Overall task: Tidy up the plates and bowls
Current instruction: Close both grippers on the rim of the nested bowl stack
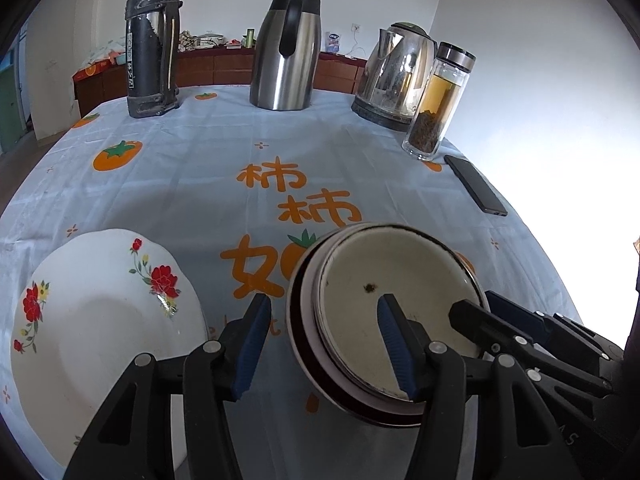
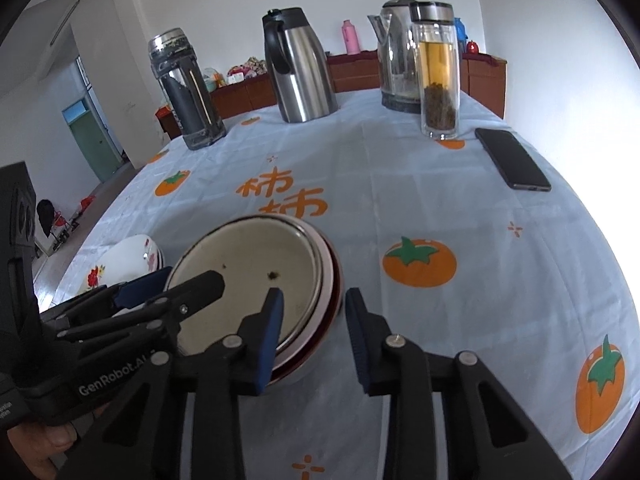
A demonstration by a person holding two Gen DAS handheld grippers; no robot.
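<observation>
We've both grippers straddling the stacked bowls (image 1: 384, 312), left gripper (image 1: 324, 344) and right gripper (image 2: 314, 336) apart, unclamped; squeeze evenly at nine and three o'clock.

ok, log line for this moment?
left gripper: open, straddling stacked cream enamel bowls rim | right gripper: open, straddling opposite rim | white floral plate: untouched

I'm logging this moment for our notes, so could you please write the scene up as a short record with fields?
surface: table with persimmon-print cloth
task items: stack of round dishes; white flowered plate to its left
stack: cream dish on top, darker rims beneath
left gripper: open, straddling the stack's left rim
right gripper: jaws straddling the stack's right rim, contact unclear
back row: black flask, steel jug, kettle, glass tea bottle
also: phone
</observation>
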